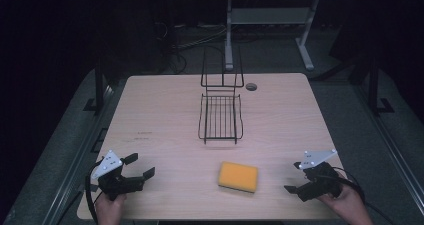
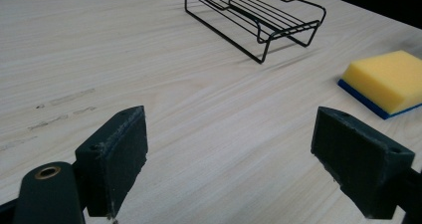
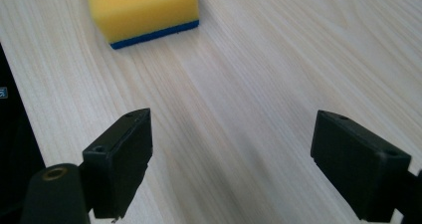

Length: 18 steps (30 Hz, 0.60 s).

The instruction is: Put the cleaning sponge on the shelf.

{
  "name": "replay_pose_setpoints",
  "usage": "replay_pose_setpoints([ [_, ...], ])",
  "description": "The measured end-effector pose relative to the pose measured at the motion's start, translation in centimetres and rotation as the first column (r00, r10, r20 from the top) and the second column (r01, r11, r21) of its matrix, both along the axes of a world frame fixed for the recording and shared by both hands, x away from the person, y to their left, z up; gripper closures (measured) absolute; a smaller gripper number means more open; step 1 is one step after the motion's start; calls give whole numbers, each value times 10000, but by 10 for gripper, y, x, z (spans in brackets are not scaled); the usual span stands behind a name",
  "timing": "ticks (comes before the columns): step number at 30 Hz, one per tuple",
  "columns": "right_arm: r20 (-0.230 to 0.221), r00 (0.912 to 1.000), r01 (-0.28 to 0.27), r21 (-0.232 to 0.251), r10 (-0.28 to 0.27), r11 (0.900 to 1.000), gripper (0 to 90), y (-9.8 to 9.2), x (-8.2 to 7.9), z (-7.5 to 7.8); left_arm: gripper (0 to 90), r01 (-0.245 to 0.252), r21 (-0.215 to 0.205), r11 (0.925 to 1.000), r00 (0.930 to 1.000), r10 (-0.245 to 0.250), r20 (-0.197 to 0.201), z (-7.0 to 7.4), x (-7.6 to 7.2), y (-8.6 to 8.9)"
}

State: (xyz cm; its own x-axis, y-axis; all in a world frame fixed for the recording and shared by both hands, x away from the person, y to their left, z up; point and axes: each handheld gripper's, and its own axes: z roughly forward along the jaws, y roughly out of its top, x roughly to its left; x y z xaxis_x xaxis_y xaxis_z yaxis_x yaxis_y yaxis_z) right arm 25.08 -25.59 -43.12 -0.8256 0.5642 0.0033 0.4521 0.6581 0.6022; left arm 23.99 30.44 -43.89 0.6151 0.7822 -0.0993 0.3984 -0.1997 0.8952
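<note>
Two hands come in from the bottom edge of the high view, each holding a black two-jaw gripper low over the near edge of a pale wooden table (image 1: 165, 100). Both grippers are released, jaws spread wide with nothing between them: the left gripper (image 1: 139, 167) at the near left corner, the right gripper (image 1: 295, 178) at the near right corner. Between them, closer to the right side than the left, a yellow sponge (image 1: 238, 176) with a blue underside lies flat on the wood, apart from both tools. Its long axis runs roughly across the table, left to right, slightly skewed. Seen along the right gripper's own jaws, the sponge (image 3: 142, 10) sits ahead and off to the upper left, so that tool would have to swing inward to meet it. Seen along the left gripper's jaws, the sponge (image 2: 385, 82) lies far off at the right edge, farther away. The right gripper looks the nearer of the two, judging from the high view. Beyond the sponge, toward the middle of the table, stands an empty black wire rack (image 1: 220, 116), its long axis running away from the person, well apart from the sponge.
</note>
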Motion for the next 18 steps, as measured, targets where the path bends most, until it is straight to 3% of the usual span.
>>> replay_pose_setpoints([
  [18,-188,9967,-793,-329,787,9963,162,24,8,6,141,-30,103,9999,10000,31,-45,0,0,-1],
])
